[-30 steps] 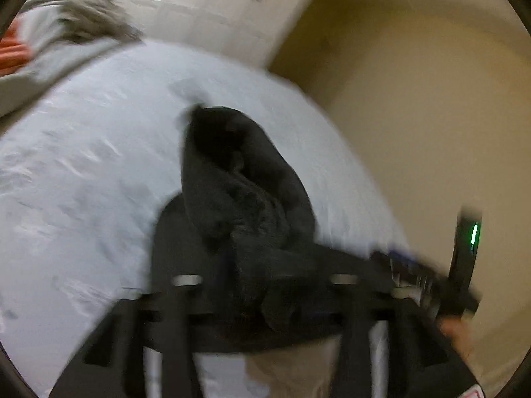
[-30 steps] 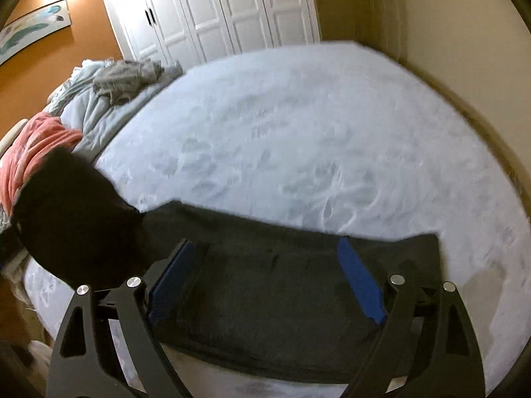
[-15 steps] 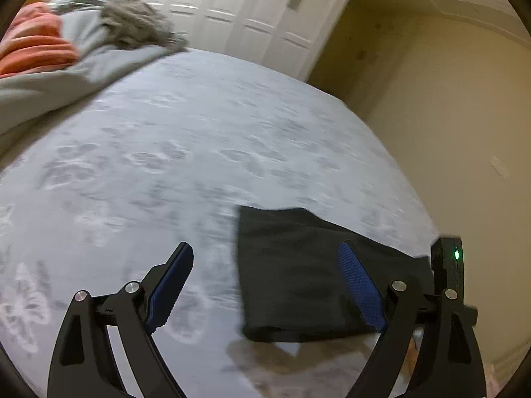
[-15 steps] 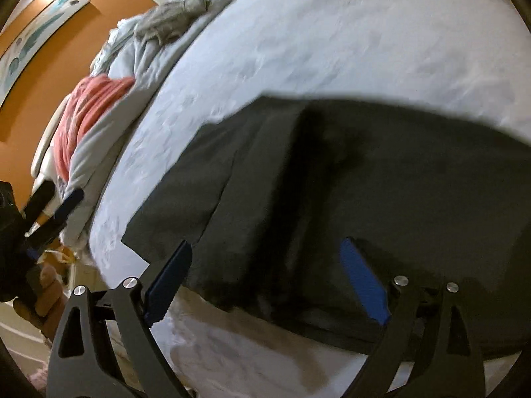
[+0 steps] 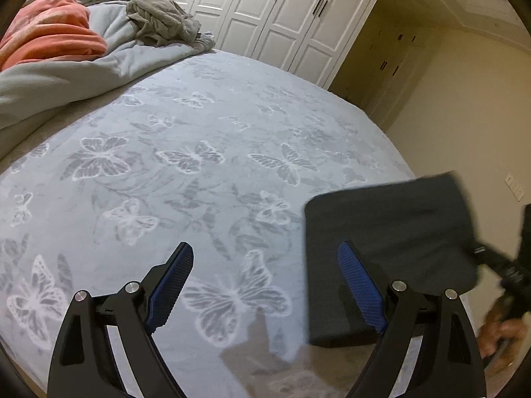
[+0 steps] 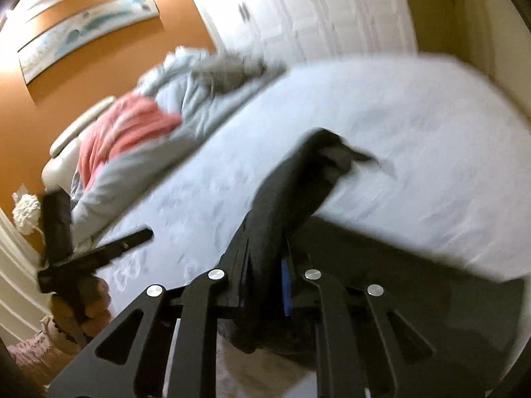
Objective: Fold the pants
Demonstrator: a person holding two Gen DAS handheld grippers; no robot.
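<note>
Right tool (image 6: 264,285) pinches a raised fold of the dark grey fabric pants (image 6: 381,265), left tool (image 5: 265,285) spread wide and holding nothing, pants folded near the edge of the pale blue butterfly-print bed (image 5: 199,165).

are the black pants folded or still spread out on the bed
Folded: the pants lie as a compact layered rectangle, and the right gripper is shut on an edge.

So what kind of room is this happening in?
Most likely a home bedroom: a bed with a butterfly-print cover, a rumpled duvet at its head, and white wardrobe doors along the far wall.
</note>
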